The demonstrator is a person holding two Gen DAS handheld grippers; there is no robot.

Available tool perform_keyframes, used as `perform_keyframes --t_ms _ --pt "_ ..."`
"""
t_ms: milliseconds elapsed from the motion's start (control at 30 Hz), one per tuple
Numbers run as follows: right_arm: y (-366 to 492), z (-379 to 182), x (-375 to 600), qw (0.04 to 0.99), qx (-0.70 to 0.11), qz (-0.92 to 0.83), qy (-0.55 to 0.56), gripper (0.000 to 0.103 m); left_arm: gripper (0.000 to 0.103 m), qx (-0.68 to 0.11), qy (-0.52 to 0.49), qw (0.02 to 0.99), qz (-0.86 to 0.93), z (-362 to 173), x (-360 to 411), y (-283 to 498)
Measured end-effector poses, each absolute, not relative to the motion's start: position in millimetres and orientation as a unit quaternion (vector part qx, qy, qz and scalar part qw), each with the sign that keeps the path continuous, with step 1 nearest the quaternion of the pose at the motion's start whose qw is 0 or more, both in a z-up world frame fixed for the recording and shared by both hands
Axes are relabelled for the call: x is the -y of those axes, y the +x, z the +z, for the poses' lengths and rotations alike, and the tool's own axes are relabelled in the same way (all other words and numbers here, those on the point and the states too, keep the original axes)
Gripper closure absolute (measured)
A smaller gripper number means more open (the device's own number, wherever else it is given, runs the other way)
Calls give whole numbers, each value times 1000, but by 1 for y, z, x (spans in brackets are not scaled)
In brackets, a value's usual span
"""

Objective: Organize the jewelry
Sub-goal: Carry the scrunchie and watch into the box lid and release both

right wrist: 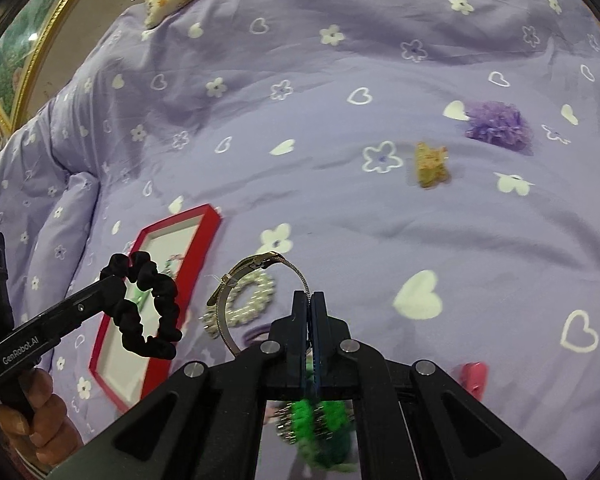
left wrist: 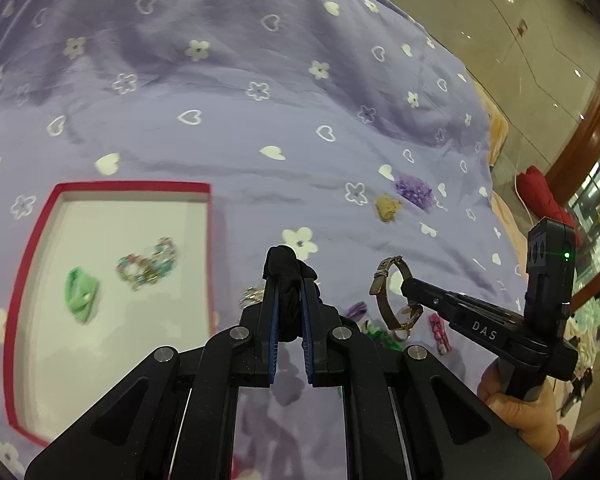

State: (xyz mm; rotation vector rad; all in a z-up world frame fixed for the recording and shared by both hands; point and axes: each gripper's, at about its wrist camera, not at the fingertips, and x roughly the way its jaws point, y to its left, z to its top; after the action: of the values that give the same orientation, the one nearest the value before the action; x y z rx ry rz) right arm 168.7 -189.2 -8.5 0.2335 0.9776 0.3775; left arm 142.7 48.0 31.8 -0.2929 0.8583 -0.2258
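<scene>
Clamped left gripper [left wrist: 290, 280] jaws lift a black scrunchie [right wrist: 148, 304] above the bed [left wrist: 228, 128]; right gripper [right wrist: 310, 308] jaws pinch a metal bracelet [right wrist: 256, 276].

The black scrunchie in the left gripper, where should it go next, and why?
Probably over to the red box and down into it. The left gripper is shut on the black scrunchie, held clear above the purple bedspread, and the box beside it already holds a green scrunchie and a beaded bracelet.
</scene>
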Motion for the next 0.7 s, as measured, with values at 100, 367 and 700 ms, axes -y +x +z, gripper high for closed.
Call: perform_keyframes --t_ms 100,367,700 --pt "164 -7 178 857 -466 191 108 102 95 -411 -152 894 -97 31 -61 134" --pt "156 -6 146 850 -469 218 96 102 95 -407 -176 894 -67 28 -96 115" --pt "151 -4 97 840 -470 260 78 101 95 -404 -210 890 -27 17 -142 94"
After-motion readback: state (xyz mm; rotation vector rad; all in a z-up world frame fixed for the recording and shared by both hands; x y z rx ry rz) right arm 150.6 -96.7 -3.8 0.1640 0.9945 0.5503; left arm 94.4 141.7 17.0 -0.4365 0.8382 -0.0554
